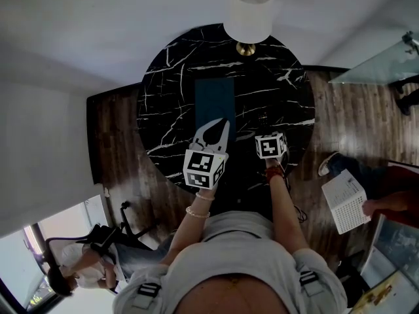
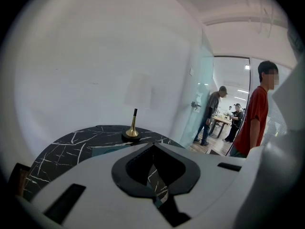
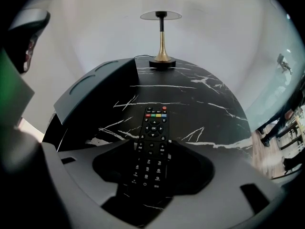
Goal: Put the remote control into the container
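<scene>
Remote control [image 3: 153, 123] lies flat on tabletop [image 1: 163, 90] just right of container [image 1: 215, 97], between wide-open right claw [image 3: 152, 149], not gripped. Left claw [image 1: 221, 122] narrow, empty, at container's near end.

Person wears grey top [image 1: 242, 254], seemingly beaded bracelet [image 1: 196, 212], red wristband [image 1: 274, 173].

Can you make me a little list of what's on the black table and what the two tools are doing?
Table: round, black marble with white veins
Remote: lying flat on the table, buttons up
Container: dark teal, on the table, apart from the remote
Lamp: gold base, at the table's far edge
Right tool: open, remote between its jaws
Left tool: shut, holding nothing
</scene>
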{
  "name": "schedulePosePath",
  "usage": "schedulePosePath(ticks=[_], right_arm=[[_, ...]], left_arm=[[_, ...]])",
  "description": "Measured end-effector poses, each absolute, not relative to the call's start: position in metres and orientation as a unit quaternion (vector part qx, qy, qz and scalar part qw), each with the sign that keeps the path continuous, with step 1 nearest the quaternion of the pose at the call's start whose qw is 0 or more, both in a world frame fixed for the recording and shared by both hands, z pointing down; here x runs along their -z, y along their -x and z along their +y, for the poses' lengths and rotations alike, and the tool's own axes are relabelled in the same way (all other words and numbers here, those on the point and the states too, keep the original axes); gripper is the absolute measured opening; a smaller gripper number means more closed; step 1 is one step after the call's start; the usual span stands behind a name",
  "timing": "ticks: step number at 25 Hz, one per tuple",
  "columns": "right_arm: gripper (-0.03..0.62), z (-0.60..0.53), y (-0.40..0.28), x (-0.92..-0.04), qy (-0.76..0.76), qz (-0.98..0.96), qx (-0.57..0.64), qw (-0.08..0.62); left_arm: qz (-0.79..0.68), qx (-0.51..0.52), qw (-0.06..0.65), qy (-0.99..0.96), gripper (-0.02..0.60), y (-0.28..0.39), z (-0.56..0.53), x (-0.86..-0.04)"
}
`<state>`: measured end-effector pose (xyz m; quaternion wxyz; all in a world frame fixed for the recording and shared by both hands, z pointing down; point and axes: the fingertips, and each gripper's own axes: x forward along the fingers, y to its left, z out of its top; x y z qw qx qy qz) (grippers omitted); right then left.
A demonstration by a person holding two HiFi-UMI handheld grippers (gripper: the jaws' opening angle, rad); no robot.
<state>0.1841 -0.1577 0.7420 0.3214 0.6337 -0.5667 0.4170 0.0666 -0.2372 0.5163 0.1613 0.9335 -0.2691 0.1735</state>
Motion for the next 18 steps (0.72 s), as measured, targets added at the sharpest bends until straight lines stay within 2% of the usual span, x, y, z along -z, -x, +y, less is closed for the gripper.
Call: schedulePosePath(ticks=[18], right_arm=[[0.221,-0.154,-0.187,-0.734,-0.651,-0.562,-0.396,0.323]], left_arm=[[-0.277,-0.167,0.161,-0.932,0.008,-0.053,-0.229,-0.511]])
